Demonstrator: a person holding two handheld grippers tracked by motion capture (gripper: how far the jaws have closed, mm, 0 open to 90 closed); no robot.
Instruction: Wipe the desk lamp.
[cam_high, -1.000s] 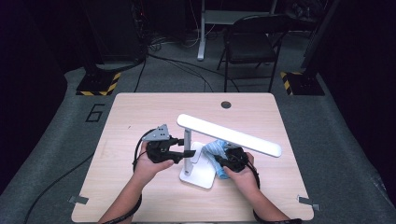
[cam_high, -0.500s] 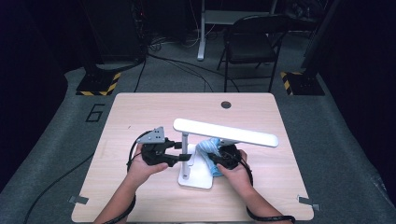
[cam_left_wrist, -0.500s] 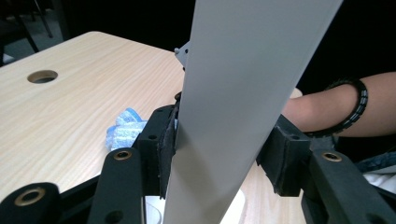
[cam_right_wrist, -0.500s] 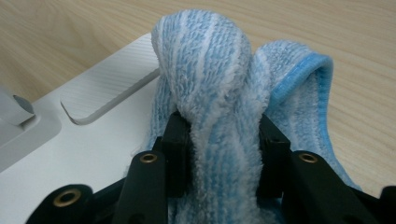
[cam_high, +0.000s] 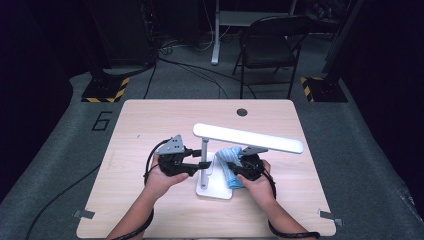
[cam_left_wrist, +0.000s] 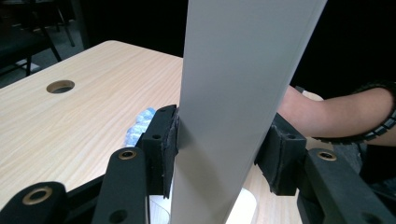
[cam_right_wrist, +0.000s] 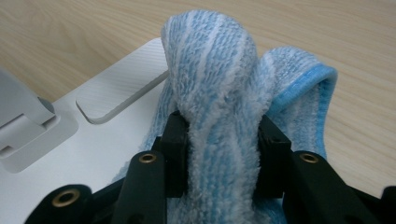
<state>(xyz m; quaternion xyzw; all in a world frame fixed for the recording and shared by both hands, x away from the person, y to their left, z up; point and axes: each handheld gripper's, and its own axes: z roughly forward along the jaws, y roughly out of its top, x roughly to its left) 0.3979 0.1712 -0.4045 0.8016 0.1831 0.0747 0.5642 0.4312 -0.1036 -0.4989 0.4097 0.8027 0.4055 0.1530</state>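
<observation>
A light wooden table (cam_high: 150, 130) carries a white desk lamp (cam_high: 247, 138), whose flat base (cam_high: 216, 189) sits near the person's edge and whose long head bar stretches out level above the tabletop toward the right. The lamp's upright post (cam_left_wrist: 243, 93) rises from the base; in the left gripper view it stands between the two black jaws with both pads against its sides. The left gripper (cam_high: 201, 164) has just been closing its jaws onto this post and now clamps it from the left. A blue-and-white striped cloth (cam_right_wrist: 219, 93) lies bunched partly on the base and partly on the wood just right of the post. The right gripper (cam_high: 231, 169) pinches a raised fold of that cloth, its pads pressed into the pile on either side, right above the base
</observation>
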